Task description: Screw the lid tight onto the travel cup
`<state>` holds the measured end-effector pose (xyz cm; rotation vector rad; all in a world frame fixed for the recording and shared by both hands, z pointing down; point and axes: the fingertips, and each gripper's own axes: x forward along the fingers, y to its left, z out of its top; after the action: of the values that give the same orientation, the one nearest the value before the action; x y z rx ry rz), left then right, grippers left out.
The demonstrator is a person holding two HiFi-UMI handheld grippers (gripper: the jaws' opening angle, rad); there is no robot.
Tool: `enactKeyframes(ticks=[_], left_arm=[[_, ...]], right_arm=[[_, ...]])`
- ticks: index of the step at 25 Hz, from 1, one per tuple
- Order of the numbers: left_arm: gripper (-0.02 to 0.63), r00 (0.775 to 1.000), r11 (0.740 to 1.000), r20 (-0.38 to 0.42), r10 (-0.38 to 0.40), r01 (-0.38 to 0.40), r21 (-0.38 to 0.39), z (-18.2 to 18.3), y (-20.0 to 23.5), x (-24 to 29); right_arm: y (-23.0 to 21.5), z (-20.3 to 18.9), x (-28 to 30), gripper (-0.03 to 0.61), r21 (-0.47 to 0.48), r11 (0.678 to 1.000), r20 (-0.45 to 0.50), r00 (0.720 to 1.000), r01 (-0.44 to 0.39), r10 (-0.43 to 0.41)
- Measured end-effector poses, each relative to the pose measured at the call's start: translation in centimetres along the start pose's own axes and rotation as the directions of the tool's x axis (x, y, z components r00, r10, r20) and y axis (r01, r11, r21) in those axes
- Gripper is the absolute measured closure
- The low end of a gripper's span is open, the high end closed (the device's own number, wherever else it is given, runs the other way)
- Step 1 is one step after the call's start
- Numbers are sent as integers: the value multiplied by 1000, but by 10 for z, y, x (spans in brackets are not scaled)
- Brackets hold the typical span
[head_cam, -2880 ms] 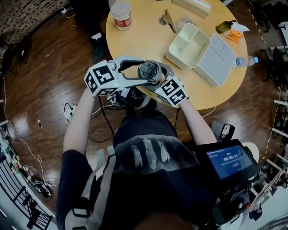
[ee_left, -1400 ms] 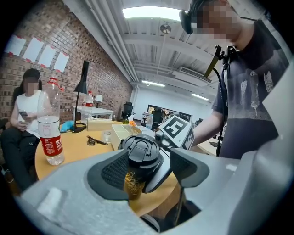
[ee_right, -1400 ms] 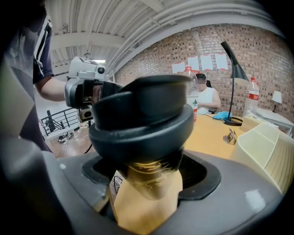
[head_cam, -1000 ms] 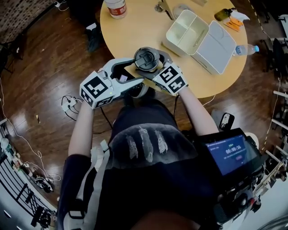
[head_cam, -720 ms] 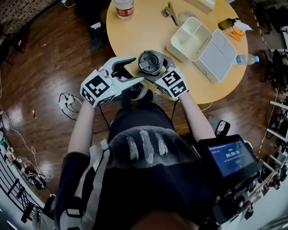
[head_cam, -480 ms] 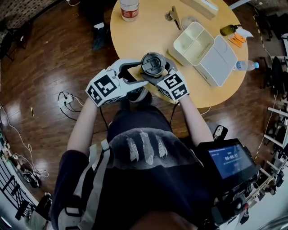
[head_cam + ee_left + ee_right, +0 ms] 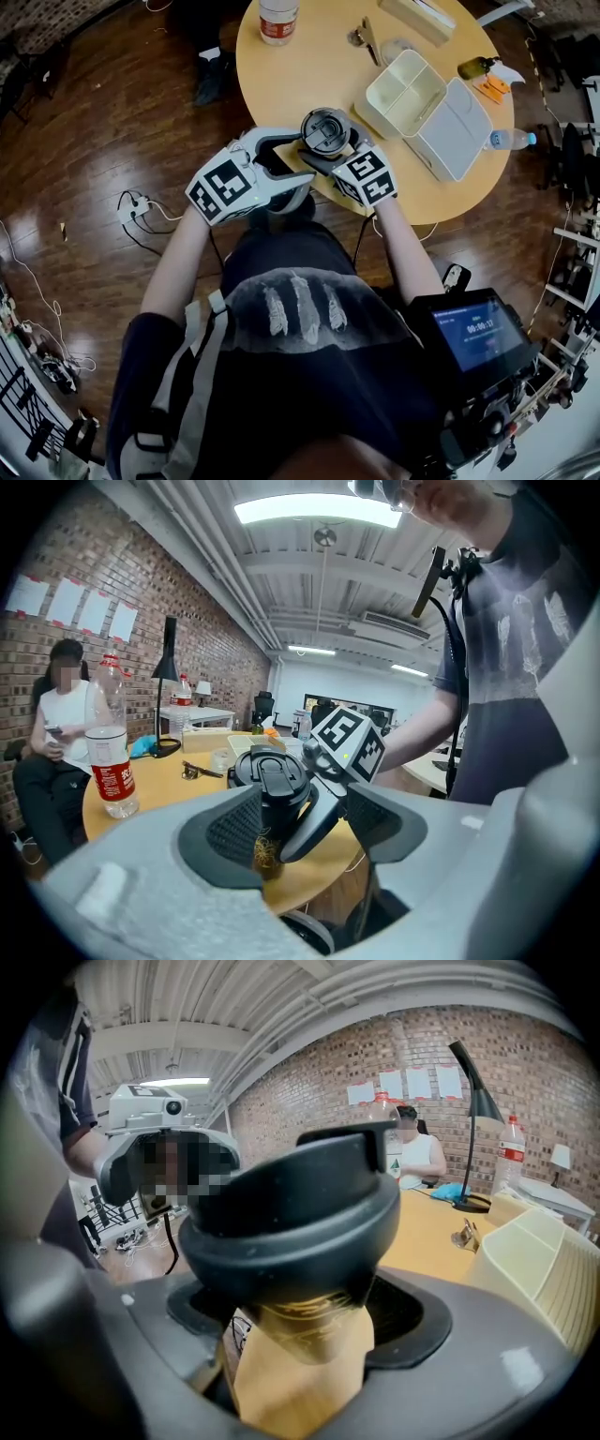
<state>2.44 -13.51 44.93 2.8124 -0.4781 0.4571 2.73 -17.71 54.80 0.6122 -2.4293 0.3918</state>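
At the near edge of the round table [image 7: 281, 80], the right gripper [image 7: 300, 1335] pinched the travel cup [image 7: 325, 131] by its gold body, just under the black lid [image 7: 270, 769]. The left gripper [image 7: 302, 829] stood spread either side of the cup. The cup looked rigid, smooth, perhaps slippery; the lid's rim seemed the best hold.

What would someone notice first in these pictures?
The black-lidded cup at the near edge of the round table stands out, clamped in the right gripper, with the left gripper open and facing it. Next come the open cream lunch box to the cup's right and the red-labelled bottle at the far edge.
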Motion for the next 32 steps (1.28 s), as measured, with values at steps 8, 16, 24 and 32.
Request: enactKeyframes(ticks=[8,16,24,32], left_arm=[[322,988,991,77,135,-135,-6,0,20,-83],[594,966,974,197,170,-195,116,44,2,-122],[612,990,964,117,79,-105,246,45,-53,-95],[612,984,926,93,151,-173,334,80,-123,-81]], right_arm=[[21,-13,-33,124,14,999,-46,998,53,-52],[38,-1,-74,170,27,971,-56,970,238,-237],[80,6,-137,572,44,951,6,952,305,-305],[116,22,-183,572,-9,979,211,958,202,-195]])
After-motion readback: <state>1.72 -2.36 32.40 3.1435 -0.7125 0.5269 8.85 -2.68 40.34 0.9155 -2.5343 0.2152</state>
